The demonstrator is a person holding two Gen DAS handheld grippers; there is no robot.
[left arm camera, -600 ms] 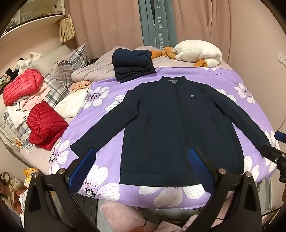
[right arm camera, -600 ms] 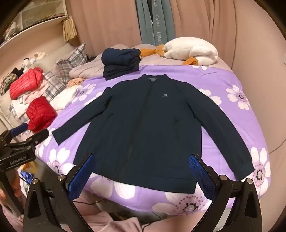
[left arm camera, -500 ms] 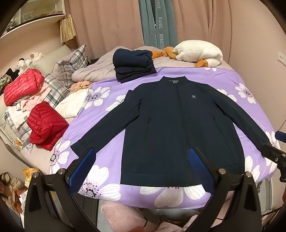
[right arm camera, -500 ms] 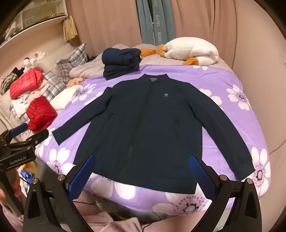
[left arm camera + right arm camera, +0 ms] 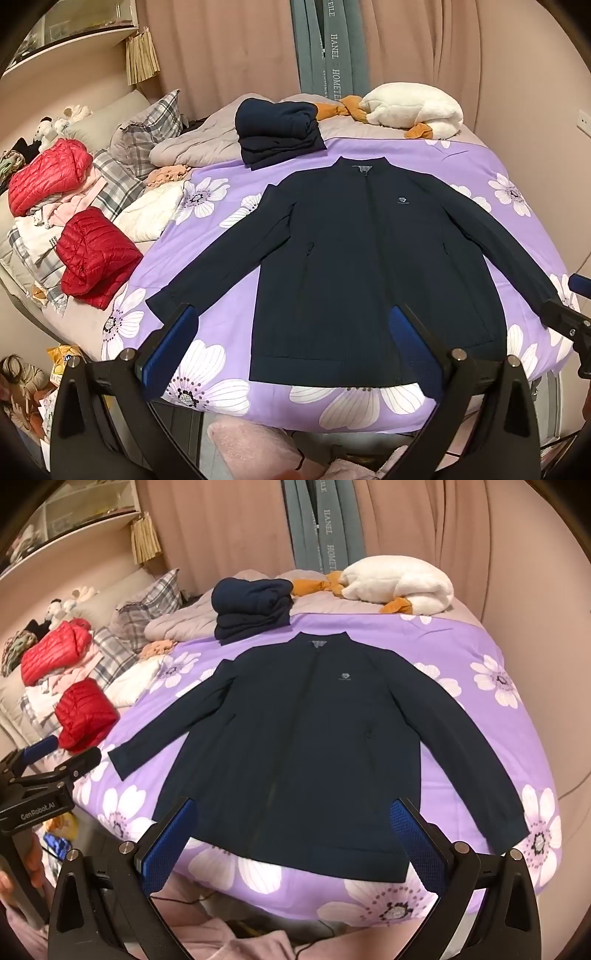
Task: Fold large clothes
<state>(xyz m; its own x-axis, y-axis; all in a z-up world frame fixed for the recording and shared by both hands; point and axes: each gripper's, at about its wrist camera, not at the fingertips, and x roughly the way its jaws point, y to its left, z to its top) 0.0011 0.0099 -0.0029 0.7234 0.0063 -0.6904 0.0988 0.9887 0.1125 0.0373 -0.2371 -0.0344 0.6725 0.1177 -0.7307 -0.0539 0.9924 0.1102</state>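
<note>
A dark navy zip-front jacket [image 5: 369,251] lies flat, front up, both sleeves spread, on the purple flower-print bedspread [image 5: 229,332] — collar toward a folded stack of navy clothes [image 5: 277,136]. The left gripper [image 5: 291,347] and right gripper [image 5: 291,834] hover above the hem edge — jaws spread wide, holding nothing.

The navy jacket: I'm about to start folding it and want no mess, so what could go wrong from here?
1. The navy jacket has its hem right at the near edge of the purple bedspread; a tug toward you may slide it off.
2. Its collar lies close to the folded dark pile, so a fold upward could knock that.
3. Both the left hand-held gripper and right hand-held gripper are open and empty; thin fabric may bunch when pinched.
</note>
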